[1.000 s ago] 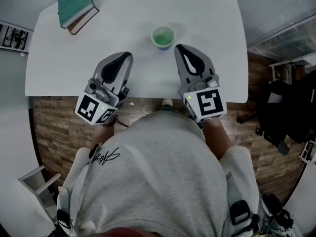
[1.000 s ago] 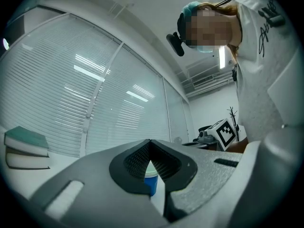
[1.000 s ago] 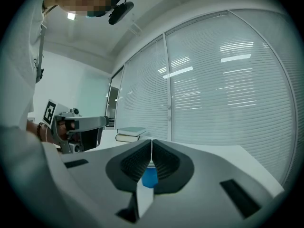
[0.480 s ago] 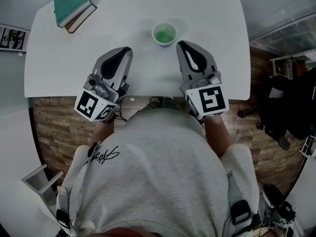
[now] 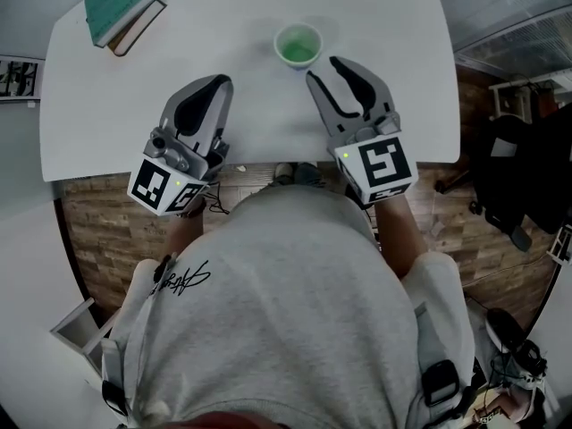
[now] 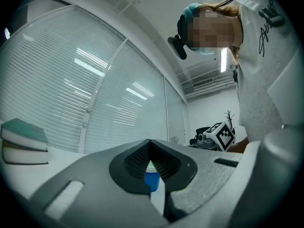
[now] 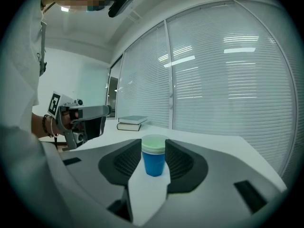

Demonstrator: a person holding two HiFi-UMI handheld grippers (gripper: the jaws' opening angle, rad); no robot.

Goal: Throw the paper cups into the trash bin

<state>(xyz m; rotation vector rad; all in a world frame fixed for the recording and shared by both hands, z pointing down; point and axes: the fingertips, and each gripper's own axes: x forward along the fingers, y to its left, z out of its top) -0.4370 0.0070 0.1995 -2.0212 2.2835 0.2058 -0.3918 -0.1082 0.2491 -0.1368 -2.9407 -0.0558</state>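
Observation:
A blue paper cup (image 5: 298,45) with a green inside stands upright on the white table (image 5: 134,96). My right gripper (image 5: 329,70) lies just short of it. Its jaws have just been opening and stand apart, with nothing pressed between them. In the right gripper view the cup (image 7: 154,163) stands centred just beyond the gripper (image 7: 153,146), untouched. My left gripper (image 5: 214,84) rests shut and empty to the cup's left. Past its shut tips (image 6: 150,142) a strip of the cup (image 6: 152,180) shows.
Two stacked books (image 5: 121,7) lie at the table's far left corner, also low at the left of the left gripper view (image 6: 23,141). A black chair (image 5: 523,186) stands on the wooden floor to the right. No trash bin is in view.
The right gripper's jaws, shut before, now stand apart in front of the cup. Both grippers have hardly shifted.

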